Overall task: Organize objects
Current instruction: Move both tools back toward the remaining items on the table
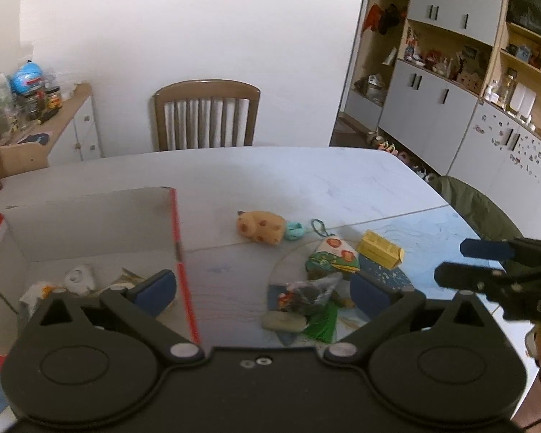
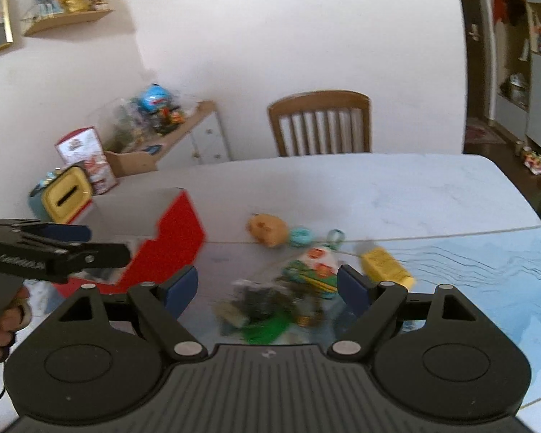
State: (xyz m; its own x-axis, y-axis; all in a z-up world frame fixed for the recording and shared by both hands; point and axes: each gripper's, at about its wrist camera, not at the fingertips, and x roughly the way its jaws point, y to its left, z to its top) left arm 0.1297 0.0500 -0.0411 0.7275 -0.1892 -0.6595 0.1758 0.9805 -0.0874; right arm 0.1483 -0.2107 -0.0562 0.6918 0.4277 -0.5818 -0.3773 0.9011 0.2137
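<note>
A cardboard box point(image 1: 90, 223) with red edges stands open on the left of the table, with white wrapped items inside. On the table to its right lie an orange plush point(image 1: 259, 229), a teal keyring point(image 1: 294, 231), a patterned pouch point(image 1: 333, 258), a yellow box point(image 1: 380, 249), a dark plastic bag point(image 1: 306, 294) and a grey bar point(image 1: 285, 323). My left gripper point(image 1: 263, 292) is open and empty, straddling the box's right edge. My right gripper point(image 2: 267, 288) is open and empty above the blurred pile point(image 2: 270, 310), with the pouch point(image 2: 313, 267) just ahead. The red box side point(image 2: 176, 238) is to its left.
A wooden chair point(image 1: 205, 115) stands at the table's far side. A low cabinet point(image 1: 54, 133) with clutter is at the back left, and a tissue holder point(image 2: 66, 198) sits behind the box. Shelving point(image 1: 451, 72) fills the right wall. A green chair back point(image 1: 476, 209) is at the table's right edge.
</note>
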